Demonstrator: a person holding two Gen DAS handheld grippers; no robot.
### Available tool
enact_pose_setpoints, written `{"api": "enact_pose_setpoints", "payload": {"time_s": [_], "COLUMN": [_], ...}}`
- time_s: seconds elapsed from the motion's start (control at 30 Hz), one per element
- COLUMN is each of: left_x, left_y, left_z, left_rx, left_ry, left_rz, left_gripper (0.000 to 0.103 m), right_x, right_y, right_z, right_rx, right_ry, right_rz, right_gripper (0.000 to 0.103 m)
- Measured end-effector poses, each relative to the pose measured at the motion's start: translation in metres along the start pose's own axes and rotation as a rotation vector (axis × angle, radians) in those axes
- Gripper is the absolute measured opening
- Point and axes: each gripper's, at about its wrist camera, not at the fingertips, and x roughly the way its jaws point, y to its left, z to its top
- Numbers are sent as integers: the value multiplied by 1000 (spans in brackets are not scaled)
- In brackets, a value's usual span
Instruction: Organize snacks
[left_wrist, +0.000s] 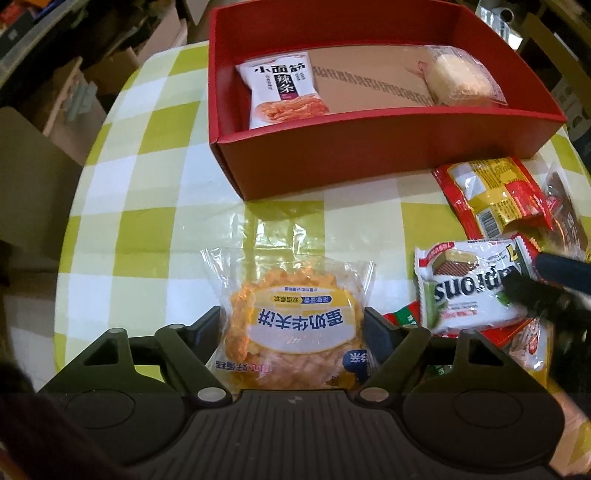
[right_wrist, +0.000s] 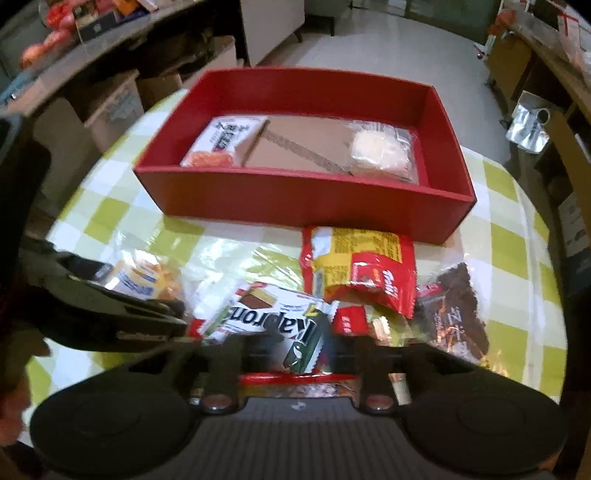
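Between the left gripper's fingers sits the waffle pack, touching both. Right gripper half open around the wafer pack. Beyond, red box holds two snacks; several wait.

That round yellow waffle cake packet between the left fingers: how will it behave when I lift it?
The waffle cake packet probably lifts light. Its clear glossy wrapper looks slippery, with loose crinkly edges likely to flop. The cake inside looks crumbly, so a hard squeeze from the left gripper may crush it.
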Motion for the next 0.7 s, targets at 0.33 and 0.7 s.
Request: {"api": "enact_pose_setpoints", "payload": {"time_s": [0.33,0.7], "left_x": [-1,12], "left_y": [21,31], "left_z": [0,7], "left_rx": [-8,-31], "left_ry": [-1,36], "left_rz": [-12,-51], "left_gripper": [81,87], "right_x": [2,42], "right_y": [25,46], "right_z": [17,34], "right_rx": [-259,-594], "right_ry": [-38,118], "right_rz": [-39,37], "right_gripper": [89,66]}}
